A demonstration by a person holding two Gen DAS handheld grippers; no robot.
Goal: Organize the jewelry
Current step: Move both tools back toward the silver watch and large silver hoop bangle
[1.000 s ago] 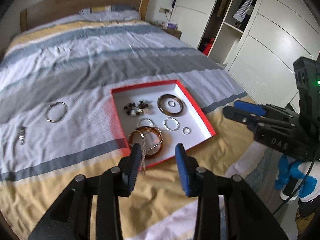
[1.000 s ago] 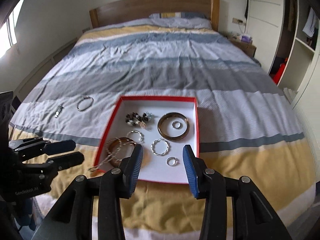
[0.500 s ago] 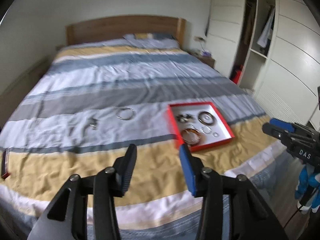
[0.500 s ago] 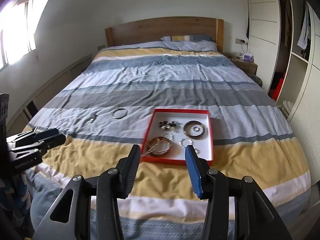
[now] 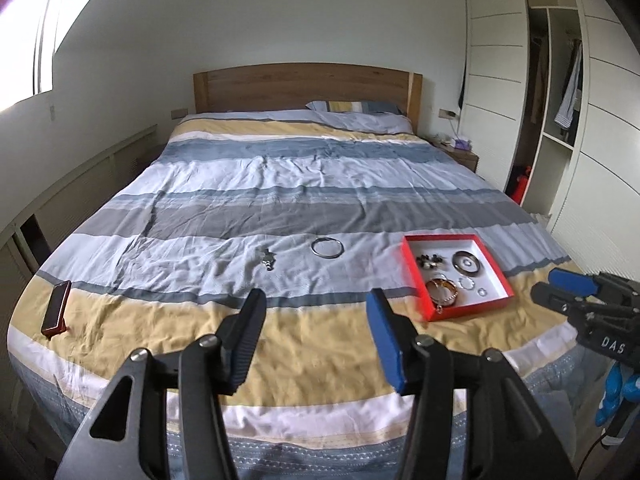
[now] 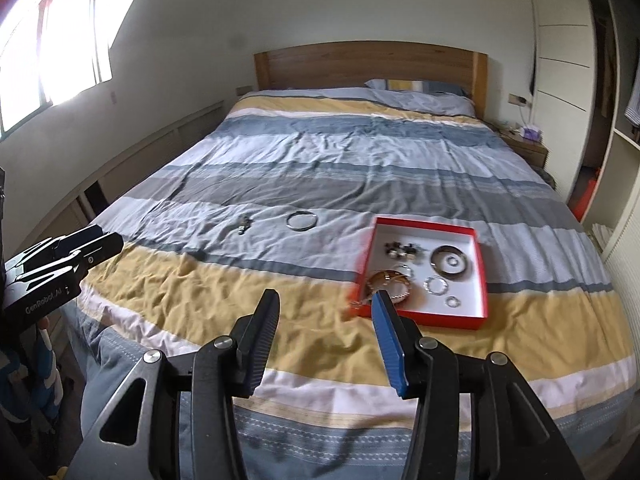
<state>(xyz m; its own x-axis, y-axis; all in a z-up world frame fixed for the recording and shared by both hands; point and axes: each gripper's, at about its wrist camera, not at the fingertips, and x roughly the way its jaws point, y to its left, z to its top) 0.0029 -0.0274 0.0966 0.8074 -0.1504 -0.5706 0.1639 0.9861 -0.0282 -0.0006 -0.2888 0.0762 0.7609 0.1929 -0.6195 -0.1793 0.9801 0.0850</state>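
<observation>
A red tray [image 5: 472,311] [image 6: 420,318] with a white floor lies on the striped bed near its foot. It holds a dark bangle [image 5: 466,261] [image 6: 451,261], gold bangles [image 5: 442,292] [image 6: 390,282], dark beads and small silver rings. A silver bangle [image 5: 327,247] [image 6: 302,221] and a small metal piece [image 5: 267,259] [image 6: 244,224] lie loose on the cover to the tray's left. My left gripper [image 5: 315,294] [image 6: 110,238] hangs over the foot of the bed, its jaws opening, nothing between them. My right gripper [image 6: 325,295] [image 5: 546,283] is open and empty, just short of the tray.
A dark red phone [image 5: 56,314] lies at the bed's near left corner. White wardrobes [image 5: 600,160] stand along the right, with a nightstand [image 5: 460,152] beside the wooden headboard [image 5: 308,86]. A low panelled wall [image 6: 140,160] and a window run along the left.
Both grippers have pulled back and up from the tray, so the whole bed shows. The left gripper swung left and its jaws spread wider. The chain lies at the tray's near edge.
</observation>
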